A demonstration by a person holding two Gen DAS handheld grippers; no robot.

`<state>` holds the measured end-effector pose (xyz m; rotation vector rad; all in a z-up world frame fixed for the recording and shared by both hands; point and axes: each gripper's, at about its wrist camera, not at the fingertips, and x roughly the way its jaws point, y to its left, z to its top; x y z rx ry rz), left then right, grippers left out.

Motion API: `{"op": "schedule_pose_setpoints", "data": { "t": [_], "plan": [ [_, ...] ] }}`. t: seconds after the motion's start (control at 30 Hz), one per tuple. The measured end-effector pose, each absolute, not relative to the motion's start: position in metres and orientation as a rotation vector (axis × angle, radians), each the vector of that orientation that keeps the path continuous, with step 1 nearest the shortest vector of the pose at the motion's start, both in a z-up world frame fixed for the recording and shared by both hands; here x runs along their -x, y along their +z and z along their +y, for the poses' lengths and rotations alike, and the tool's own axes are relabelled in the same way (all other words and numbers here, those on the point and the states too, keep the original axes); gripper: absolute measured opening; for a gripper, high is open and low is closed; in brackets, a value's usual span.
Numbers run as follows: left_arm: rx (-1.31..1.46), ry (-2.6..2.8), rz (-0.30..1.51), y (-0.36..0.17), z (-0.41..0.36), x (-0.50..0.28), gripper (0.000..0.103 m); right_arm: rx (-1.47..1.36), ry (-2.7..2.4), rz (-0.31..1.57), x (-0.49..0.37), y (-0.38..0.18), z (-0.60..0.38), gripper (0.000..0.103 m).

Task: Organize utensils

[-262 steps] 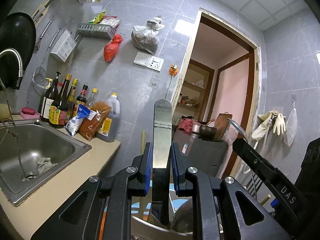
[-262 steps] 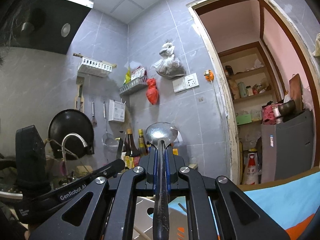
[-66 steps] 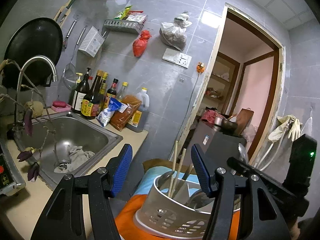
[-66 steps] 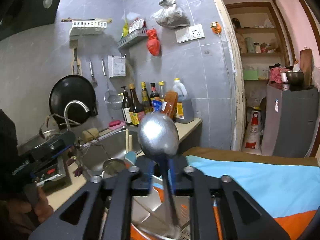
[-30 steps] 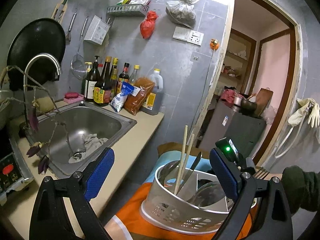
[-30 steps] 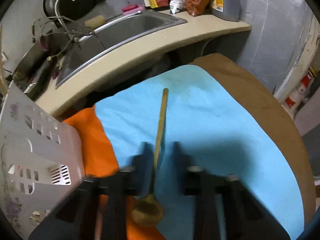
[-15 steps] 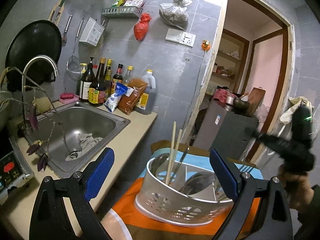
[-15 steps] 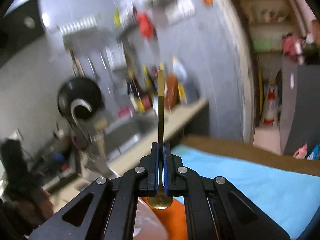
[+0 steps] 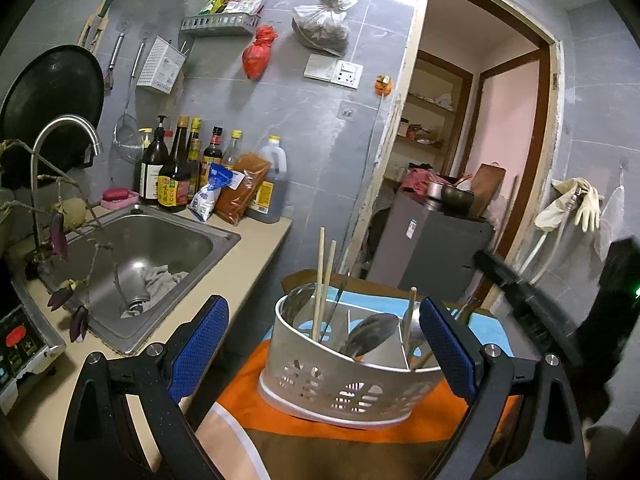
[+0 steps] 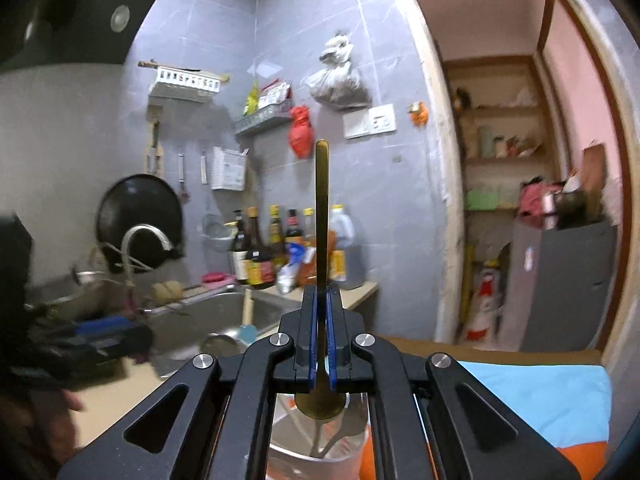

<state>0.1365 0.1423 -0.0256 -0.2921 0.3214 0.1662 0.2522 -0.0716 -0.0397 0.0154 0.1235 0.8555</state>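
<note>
In the right wrist view, the right gripper (image 10: 320, 300) sits at bottom centre with its blue pads pressed tight on a gold spoon (image 10: 321, 216). The handle stands upright through the middle of the frame, and the bowl hangs below the jaws, above the utensil basket (image 10: 316, 458) at the bottom edge. A blue cloth (image 10: 536, 392) fills the lower right.

In the left wrist view, the left gripper (image 9: 324, 344) has its jaws spread wide and holds nothing — its blue pads stand at either side of the lower frame, and the grey perforated utensil basket (image 9: 336, 384) shows between them, farther off. The basket rests on an orange cloth (image 9: 400, 426) in the lower middle of the frame. Inside it, a pair of wooden chopsticks (image 9: 323, 280) stands upright at the left, and metal ladles (image 9: 368, 332) lean in the middle and right compartments. The other handheld gripper shows as a dark shape at the right edge.

To the left lie the steel sink (image 9: 136, 248) with its curved tap (image 9: 60, 148), a rag in the basin — and a row of sauce bottles (image 9: 180, 168) against the grey tiled wall. A black wok (image 9: 48, 104) hangs at upper left.
</note>
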Motion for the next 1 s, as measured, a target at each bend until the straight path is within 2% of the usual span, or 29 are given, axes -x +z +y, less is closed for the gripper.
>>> {"op": "schedule_pose_setpoints", "data": {
  "t": [0.2,0.27,0.3,0.33,0.37,0.5,0.6,0.67,0.7,0.73,0.87,1.0],
  "plan": [
    [0.27,0.143,0.323,-0.025,0.138,-0.128,0.093,0.042,0.774,0.142,-0.247,-0.071,-0.06,0.003],
    [0.272,0.142,0.326,-0.024,0.137,-0.126,0.093,0.054,0.746,0.16,-0.244,-0.075,-0.06,0.006],
    [0.277,0.141,0.327,-0.023,0.137,-0.124,0.093,0.045,0.745,0.174,-0.243,-0.074,-0.062,0.011],
    [0.281,0.143,0.327,-0.022,0.135,-0.122,0.093,0.033,0.748,0.182,-0.243,-0.072,-0.065,0.02],
    [0.285,0.146,0.326,-0.021,0.134,-0.12,0.093,0.023,0.759,0.185,-0.242,-0.069,-0.067,0.022],
    [0.283,0.151,0.311,-0.009,0.124,-0.11,0.093,-0.019,0.766,0.164,-0.224,-0.044,-0.089,0.023],
    [0.268,0.146,0.291,0.008,0.112,-0.099,0.093,-0.052,0.739,0.181,-0.206,-0.017,-0.113,0.027],
    [0.264,0.126,0.291,0.019,0.103,-0.092,0.093,-0.071,0.703,0.206,-0.189,0.003,-0.133,0.042],
    [0.264,0.114,0.299,0.025,0.098,-0.087,0.093,-0.078,0.686,0.22,-0.183,0.011,-0.142,0.054],
    [0.259,0.102,0.31,0.031,0.091,-0.082,0.093,-0.09,0.675,0.233,-0.174,0.02,-0.153,0.061],
    [0.245,0.082,0.337,0.046,0.07,-0.063,0.093,-0.089,0.616,0.318,-0.141,0.044,-0.191,0.073],
    [0.197,0.099,0.333,0.053,0.045,-0.036,0.096,-0.102,0.568,0.359,-0.108,0.05,-0.223,0.092]
  ]
}}
